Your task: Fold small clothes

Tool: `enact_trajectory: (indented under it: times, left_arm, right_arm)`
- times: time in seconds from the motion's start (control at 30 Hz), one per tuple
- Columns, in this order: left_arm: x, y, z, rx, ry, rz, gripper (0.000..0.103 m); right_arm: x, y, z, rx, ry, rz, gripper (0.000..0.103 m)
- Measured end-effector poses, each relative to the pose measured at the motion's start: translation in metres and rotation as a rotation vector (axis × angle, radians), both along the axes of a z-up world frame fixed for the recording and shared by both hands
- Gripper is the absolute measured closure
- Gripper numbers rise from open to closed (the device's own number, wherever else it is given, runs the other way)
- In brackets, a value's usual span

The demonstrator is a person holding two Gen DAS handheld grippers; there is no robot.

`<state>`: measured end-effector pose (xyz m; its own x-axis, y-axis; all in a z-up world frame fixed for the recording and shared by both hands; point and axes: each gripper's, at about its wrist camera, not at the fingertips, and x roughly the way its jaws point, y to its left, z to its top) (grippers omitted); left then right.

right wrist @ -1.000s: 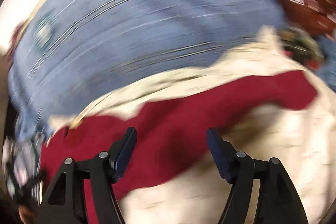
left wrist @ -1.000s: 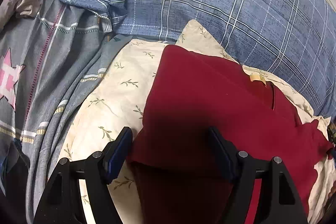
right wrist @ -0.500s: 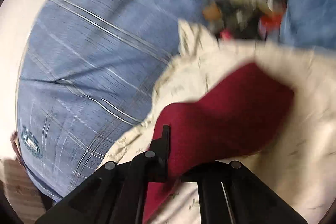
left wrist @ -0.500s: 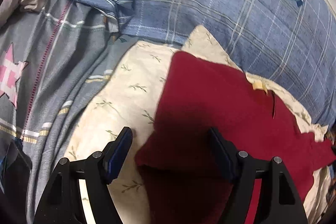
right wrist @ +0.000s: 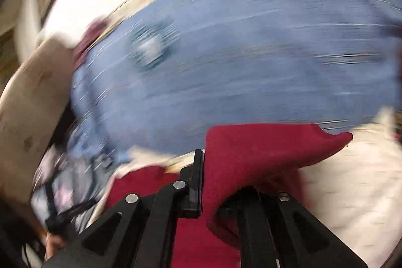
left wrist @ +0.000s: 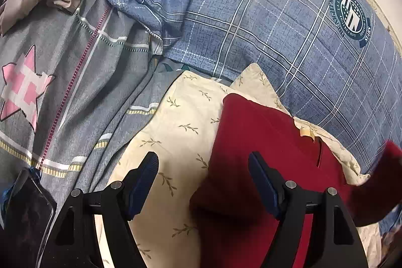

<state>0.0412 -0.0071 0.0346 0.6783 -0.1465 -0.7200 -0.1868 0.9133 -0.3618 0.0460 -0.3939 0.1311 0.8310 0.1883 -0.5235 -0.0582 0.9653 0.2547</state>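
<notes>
So the dark red knit garment [left wrist: 253,155] is lying spread on a cream pillow with a little leaf print [left wrist: 181,132], up against a blue plaid pillow with a round crest [left wrist: 276,24]. The left tool [left wrist: 203,182] is hanging wide open over the garment's near left edge — one pad above the cream fabric, the other above the red, gripping nothing. The right tool [right wrist: 201,182] is doing the real work — its jaws have just been closing and are now pinched tight on a corner of the red garment [right wrist: 251,155], which is draping over that tool's right side. That view is really blurry.
</notes>
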Motion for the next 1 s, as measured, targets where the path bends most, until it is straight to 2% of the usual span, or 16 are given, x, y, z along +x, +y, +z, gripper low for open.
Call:
enact_trajectory:
  times: [0.1, 0.17, 0.23, 0.3, 0.33, 0.37, 0.43, 0.6, 0.67, 0.7, 0.8, 0.87, 0.93, 1.0]
  left_arm:
    - [0.002, -0.001, -0.001, -0.01, 0.0, -0.018, 0.03]
    - [0.003, -0.002, -0.001, -0.031, -0.004, -0.041, 0.03]
    - [0.004, -0.002, -0.001, -0.042, -0.007, -0.058, 0.03]
    - [0.005, -0.004, 0.0, -0.038, -0.011, -0.065, 0.03]
    - [0.005, -0.005, 0.0, -0.034, -0.013, -0.063, 0.03]
    - [0.007, -0.006, 0.0, -0.03, -0.01, -0.061, 0.03]
    - [0.008, -0.007, -0.002, -0.03, -0.004, -0.058, 0.03]
    - [0.006, 0.006, 0.001, -0.036, -0.012, -0.015, 0.03]
    - [0.006, 0.017, 0.001, -0.063, -0.016, 0.019, 0.03]
    - [0.005, 0.022, 0.001, -0.074, -0.013, 0.033, 0.03]
    - [0.003, 0.034, 0.001, -0.131, -0.021, 0.047, 0.03]
    - [0.002, 0.035, 0.001, -0.156, -0.021, 0.041, 0.03]
    - [0.002, 0.031, 0.002, -0.154, -0.026, 0.016, 0.03]
    - [0.001, 0.025, 0.002, -0.151, -0.024, -0.015, 0.03]
  right_arm:
    - [0.026, 0.093, -0.043, -0.048, 0.066, 0.175, 0.092]
    - [0.04, 0.131, -0.083, -0.036, 0.215, 0.283, 0.061]
    - [0.043, 0.148, -0.119, -0.048, 0.375, 0.335, 0.059]
    - [0.033, 0.141, -0.124, -0.076, 0.356, 0.33, 0.058]
    - [0.022, 0.13, -0.123, -0.096, 0.329, 0.306, 0.051]
    - [0.014, 0.12, -0.121, -0.09, 0.307, 0.284, 0.037]
    - [0.008, 0.096, -0.12, -0.002, 0.243, 0.227, 0.025]
    - [0.06, 0.075, -0.14, 0.225, 0.275, 0.157, 0.026]
    - [0.073, 0.089, -0.138, 0.268, 0.258, 0.152, 0.026]
    - [0.075, 0.101, -0.134, 0.29, 0.246, 0.19, 0.026]
    - [0.065, 0.136, -0.115, 0.291, 0.198, 0.354, 0.026]
    - [0.055, 0.148, -0.109, 0.273, 0.189, 0.422, 0.026]
    - [0.047, 0.148, -0.106, 0.256, 0.199, 0.432, 0.026]
    - [0.037, 0.132, -0.1, 0.244, 0.186, 0.387, 0.026]
